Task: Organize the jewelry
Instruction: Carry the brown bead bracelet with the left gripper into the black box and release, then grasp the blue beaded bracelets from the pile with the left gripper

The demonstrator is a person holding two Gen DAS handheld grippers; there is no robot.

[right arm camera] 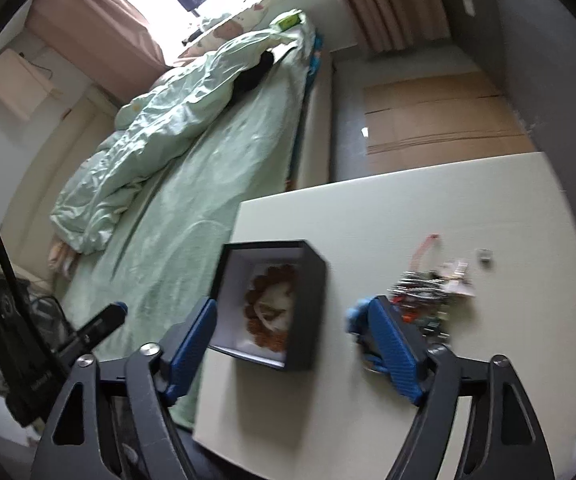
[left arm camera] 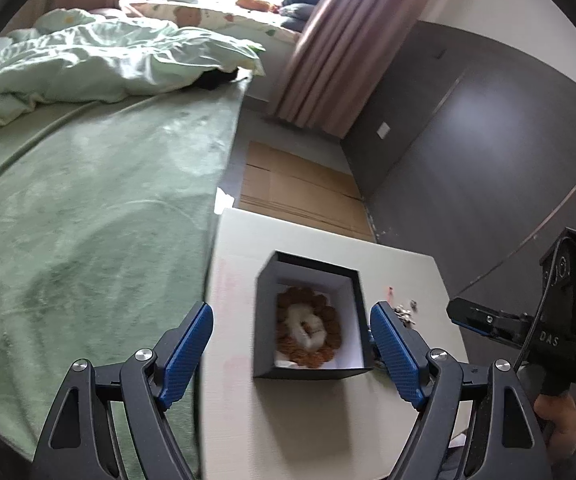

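Note:
An open black box with a white lining stands on a pale table. Inside it lie an orange-brown bead bracelet and a white piece. My left gripper is open and empty, with its fingers either side of the box, above the table. The box and the bracelet also show in the right wrist view. My right gripper is open and empty above the table. A heap of small loose jewelry lies to the right of the box, and also shows in the left wrist view.
A bed with a green cover runs along the table's left edge. Flattened cardboard lies on the floor beyond the table. A dark wall is on the right. A small blue thing lies by my right finger.

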